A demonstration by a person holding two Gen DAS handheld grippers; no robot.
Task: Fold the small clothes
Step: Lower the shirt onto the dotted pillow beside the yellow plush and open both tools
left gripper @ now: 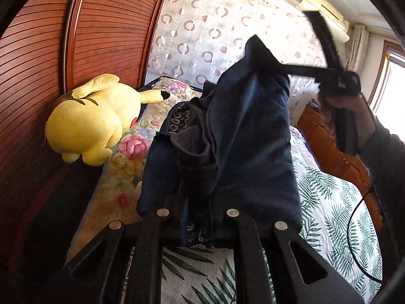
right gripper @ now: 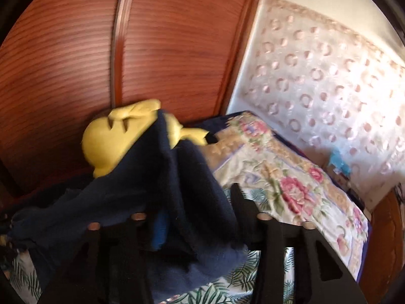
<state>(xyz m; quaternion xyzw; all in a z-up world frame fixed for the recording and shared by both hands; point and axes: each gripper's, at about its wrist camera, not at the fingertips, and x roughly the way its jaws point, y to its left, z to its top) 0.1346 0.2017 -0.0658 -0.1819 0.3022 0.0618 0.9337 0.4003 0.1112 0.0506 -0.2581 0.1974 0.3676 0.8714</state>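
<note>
Cloth (left gripper: pixel 227 126) is pinched by the closed left gripper (left gripper: pixel 200 217).
The right gripper (right gripper: pixel 200 217) is open; cloth should be laid flat below it.

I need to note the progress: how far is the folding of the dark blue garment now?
Done: nothing looks folded yet. In hand: the left gripper holds the dark blue garment bunched above the bed; the right gripper stands open beside it. Left: spreading it flat and every fold.

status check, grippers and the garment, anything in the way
Left gripper shut on navy garment, held up over the bed. Right gripper open, garment between its fingers. Yellow plush lies behind, apart from the garment.
</note>
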